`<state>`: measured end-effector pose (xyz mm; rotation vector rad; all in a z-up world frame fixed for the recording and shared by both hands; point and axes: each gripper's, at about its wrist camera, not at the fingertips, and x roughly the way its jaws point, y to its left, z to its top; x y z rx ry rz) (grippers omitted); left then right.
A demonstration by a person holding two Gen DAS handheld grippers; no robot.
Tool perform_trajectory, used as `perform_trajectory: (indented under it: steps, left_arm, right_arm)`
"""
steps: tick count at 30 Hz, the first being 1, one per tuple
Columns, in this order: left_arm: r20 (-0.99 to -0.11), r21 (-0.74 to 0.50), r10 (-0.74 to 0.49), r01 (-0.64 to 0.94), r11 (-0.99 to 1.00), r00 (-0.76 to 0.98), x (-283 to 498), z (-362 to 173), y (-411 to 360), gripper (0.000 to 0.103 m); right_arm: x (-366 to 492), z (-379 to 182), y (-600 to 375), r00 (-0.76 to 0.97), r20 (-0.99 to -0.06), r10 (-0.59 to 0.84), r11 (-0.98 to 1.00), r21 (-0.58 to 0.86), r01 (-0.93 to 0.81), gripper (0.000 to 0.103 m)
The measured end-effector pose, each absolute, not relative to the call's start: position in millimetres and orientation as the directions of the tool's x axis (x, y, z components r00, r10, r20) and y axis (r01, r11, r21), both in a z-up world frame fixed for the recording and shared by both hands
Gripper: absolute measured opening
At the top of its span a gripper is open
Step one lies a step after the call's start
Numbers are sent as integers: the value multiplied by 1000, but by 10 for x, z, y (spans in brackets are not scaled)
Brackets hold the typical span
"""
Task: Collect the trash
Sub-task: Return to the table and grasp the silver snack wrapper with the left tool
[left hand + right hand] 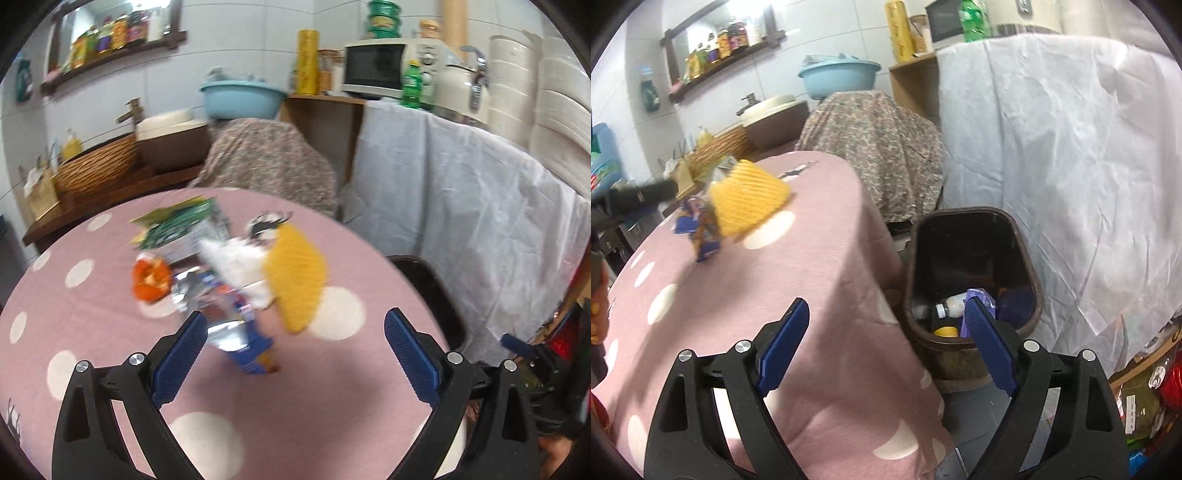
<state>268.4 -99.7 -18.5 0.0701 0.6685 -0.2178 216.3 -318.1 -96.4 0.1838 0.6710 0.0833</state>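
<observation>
A blurred pile of trash lies on the pink dotted table: a yellow foam net, white tissue, orange peel, a green-and-white carton and a blue foil wrapper. My left gripper hangs open just in front of the pile, holding nothing. My right gripper is open and empty over the table's right edge. Beside it on the floor stands a dark brown bin holding a small bottle and a purple wrapper. The foam net also shows from the right wrist.
A white sheet drapes the counter right of the bin. A floral cloth covers something behind the table. A wicker basket and blue basin sit at the back. Bags and packets crowd the floor at the right.
</observation>
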Motion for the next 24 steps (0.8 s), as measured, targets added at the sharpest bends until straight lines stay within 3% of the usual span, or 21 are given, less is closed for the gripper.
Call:
perform_trajectory:
  steps: [10,16,22,24]
  left_arm:
    - [-666,50,-99,176,983,740,2823,-386,-631,94]
    - [-692,90,-65,174,981,719,3071,-462,-727,87]
    - [-731,108,-21,145,984,682,3254,-596,-705,58]
    - [-734,82,-36,141,987,678,3227,-594,-648,43]
  right_arm:
    - [2012,-899,-2861,776,-605,181,977,201,-72,86]
    - [1962,-835,-2778,781,-598,181,978,191,-80,86]
    - [1930,-782,-2735,785,-593,179,980,179,-89,86]
    - [1942,-768,-2716,785,-591,187,979,181,-96,86]
